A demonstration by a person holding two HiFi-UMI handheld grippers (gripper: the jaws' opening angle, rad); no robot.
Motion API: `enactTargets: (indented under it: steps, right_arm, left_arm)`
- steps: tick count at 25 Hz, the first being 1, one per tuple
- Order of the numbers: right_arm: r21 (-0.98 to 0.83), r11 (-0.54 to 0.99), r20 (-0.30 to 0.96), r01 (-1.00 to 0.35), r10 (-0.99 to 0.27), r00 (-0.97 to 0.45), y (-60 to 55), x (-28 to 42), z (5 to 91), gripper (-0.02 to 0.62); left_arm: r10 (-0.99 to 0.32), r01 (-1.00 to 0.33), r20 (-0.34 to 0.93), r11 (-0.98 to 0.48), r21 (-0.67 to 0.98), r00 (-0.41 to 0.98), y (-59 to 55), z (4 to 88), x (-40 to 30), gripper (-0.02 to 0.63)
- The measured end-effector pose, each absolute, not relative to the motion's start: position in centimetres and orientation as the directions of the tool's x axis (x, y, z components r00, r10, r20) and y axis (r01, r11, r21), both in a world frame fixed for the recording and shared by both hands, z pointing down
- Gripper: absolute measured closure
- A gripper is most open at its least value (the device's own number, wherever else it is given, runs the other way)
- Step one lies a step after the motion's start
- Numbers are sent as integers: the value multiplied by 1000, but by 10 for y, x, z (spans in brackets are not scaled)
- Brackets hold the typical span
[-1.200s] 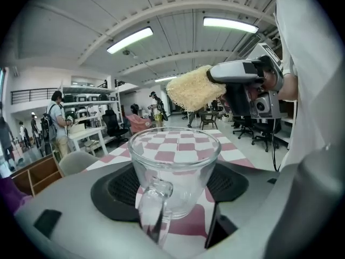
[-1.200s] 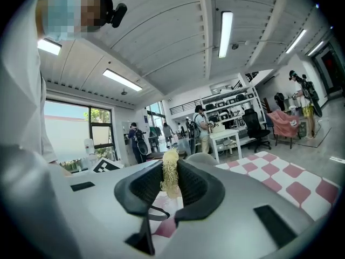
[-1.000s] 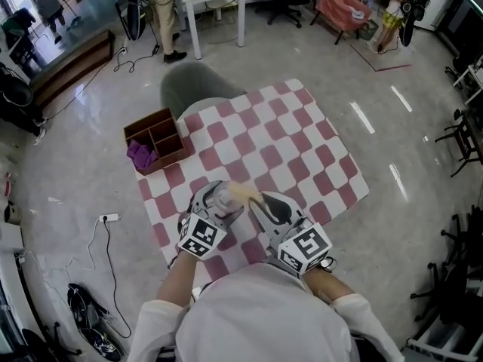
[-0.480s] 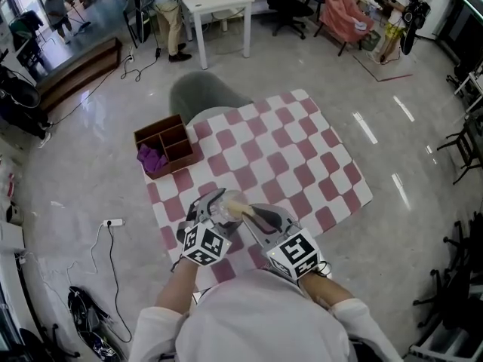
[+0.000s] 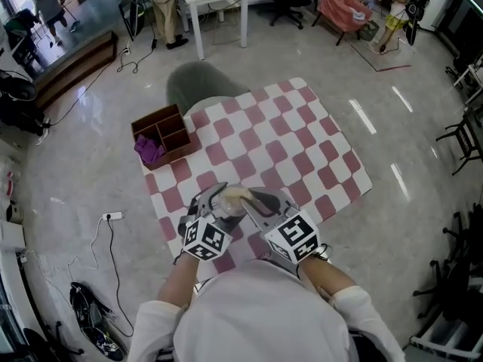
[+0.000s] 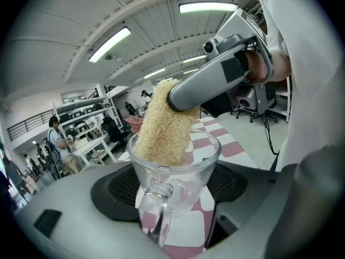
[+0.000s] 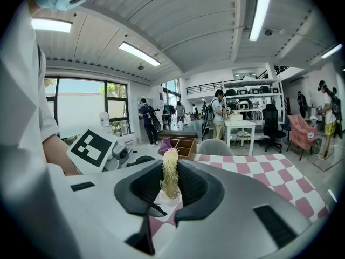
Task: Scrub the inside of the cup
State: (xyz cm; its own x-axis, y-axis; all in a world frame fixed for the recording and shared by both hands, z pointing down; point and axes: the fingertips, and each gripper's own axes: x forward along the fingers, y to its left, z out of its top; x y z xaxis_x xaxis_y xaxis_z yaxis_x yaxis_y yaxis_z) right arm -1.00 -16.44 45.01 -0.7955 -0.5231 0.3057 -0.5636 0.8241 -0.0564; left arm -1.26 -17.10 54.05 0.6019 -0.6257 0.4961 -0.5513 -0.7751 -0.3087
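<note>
A clear glass cup (image 6: 173, 171) with a handle sits clamped between the jaws of my left gripper (image 6: 175, 190), its mouth facing away from the camera. A tan loofah scrubber (image 6: 161, 124) pokes down into the cup, held at its top by my right gripper. In the right gripper view the loofah (image 7: 170, 180) stands upright, pinched between the jaws of the right gripper (image 7: 171, 190). In the head view both grippers meet above the near edge of the checked cloth, left gripper (image 5: 213, 204) and right gripper (image 5: 255, 204) with the loofah (image 5: 233, 195) between them.
The pink and white checked cloth (image 5: 290, 138) covers a table. A brown wooden divided box (image 5: 161, 136) with a purple rag (image 5: 148, 150) sits at its far left corner. A grey chair (image 5: 195, 87) stands behind the table. People and white tables stand further back.
Both grippers have stayed together over the near edge of the cloth, shifting slightly; the loofah stays at the cup's mouth. The head camera has moved a little.
</note>
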Motion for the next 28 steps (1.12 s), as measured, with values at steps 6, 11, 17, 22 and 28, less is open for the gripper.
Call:
enactTargets:
  steps: [6,11,17,22,28]
  right_arm:
    - [-60,823,340,-565,-516,-787,-164,-6,458,508]
    - [-112,848,340,-517,-456,-822,-154,-18,459,509]
    - [-109,839,336,-533,-474,-814,-163,-20,457,508]
    - [-94,818,354,-567,-505,-788,-173,-9,457,508]
    - [-91,807,388,-584,-511,-767,-170,1,466,508]
  left_arm:
    - [-645,-560,502,-759,-333,576,-178,539,-23,235]
    - [-640,-550,512,-763,-340,572,-183,541,-23,235]
    - [-623,-534,514,-778,-330,589,-179,545,-16,235]
    - [-619,-533,515,-781,-326,592,-175,545,-14,235]
    - [-629,-534,522,-773,-343,576,-178,546,-18,235]
